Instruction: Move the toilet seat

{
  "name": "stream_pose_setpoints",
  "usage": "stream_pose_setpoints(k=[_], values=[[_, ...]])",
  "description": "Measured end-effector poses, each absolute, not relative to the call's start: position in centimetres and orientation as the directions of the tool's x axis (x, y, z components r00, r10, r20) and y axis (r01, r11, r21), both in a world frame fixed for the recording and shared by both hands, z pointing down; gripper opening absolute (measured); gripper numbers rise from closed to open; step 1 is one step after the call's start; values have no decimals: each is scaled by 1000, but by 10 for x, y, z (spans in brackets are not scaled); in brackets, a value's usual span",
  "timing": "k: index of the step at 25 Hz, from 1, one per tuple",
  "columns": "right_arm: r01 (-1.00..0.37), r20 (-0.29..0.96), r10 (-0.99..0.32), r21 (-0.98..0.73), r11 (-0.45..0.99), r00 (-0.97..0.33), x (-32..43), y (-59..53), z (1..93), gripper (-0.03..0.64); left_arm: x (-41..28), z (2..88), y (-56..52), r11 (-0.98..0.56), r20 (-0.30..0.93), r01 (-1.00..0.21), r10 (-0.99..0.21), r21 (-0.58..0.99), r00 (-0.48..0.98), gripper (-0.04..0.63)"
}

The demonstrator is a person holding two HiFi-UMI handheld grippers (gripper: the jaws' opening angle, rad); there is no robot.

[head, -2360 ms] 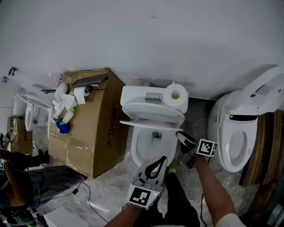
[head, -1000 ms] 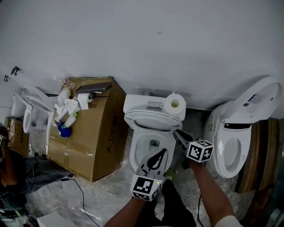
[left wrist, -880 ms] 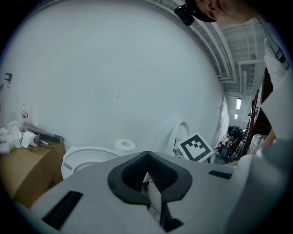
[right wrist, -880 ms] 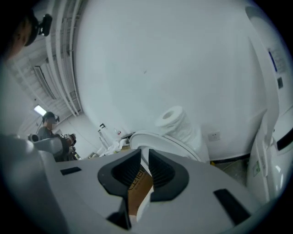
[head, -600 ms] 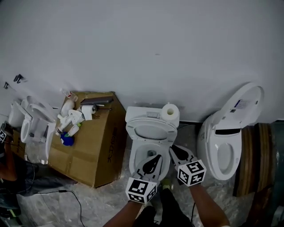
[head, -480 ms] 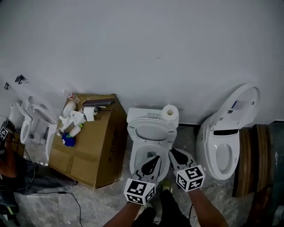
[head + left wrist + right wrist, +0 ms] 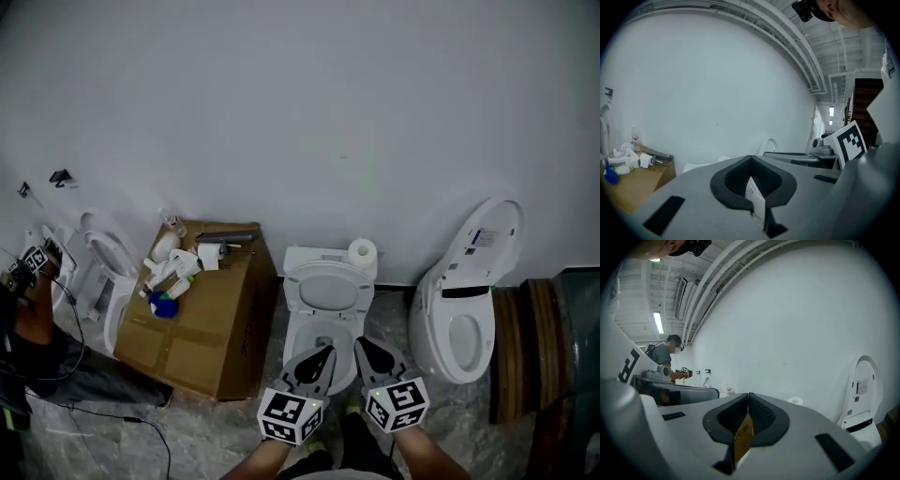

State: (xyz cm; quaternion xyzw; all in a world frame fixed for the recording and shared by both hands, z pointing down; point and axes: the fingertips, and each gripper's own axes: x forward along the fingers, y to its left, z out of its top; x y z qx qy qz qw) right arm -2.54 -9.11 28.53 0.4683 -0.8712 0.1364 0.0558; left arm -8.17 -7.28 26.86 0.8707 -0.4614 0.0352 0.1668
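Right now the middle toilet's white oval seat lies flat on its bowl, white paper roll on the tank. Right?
No. Head view: the white oval seat stands raised against the tank, off the bowl. The white paper roll is on the tank.

A plain white wall (image 7: 300,112) fills my twelve o'clock. At ten o'clock a cardboard box (image 7: 202,328) sits on the grey mottled floor (image 7: 211,429); at two o'clock stands a spare toilet (image 7: 459,328), lid (image 7: 489,242) up, brown wooden boards (image 7: 527,347) just beside it. A tube light (image 7: 658,322) glows on the ceiling (image 7: 640,280).
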Motion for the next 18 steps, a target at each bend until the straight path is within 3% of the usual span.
stream_pose_setpoints(k=[18], values=[[-823,160,-809,-57,565,-566,-60,-22,228,17,-118,208,-12,-539,106,-818,-818,200,565,8]])
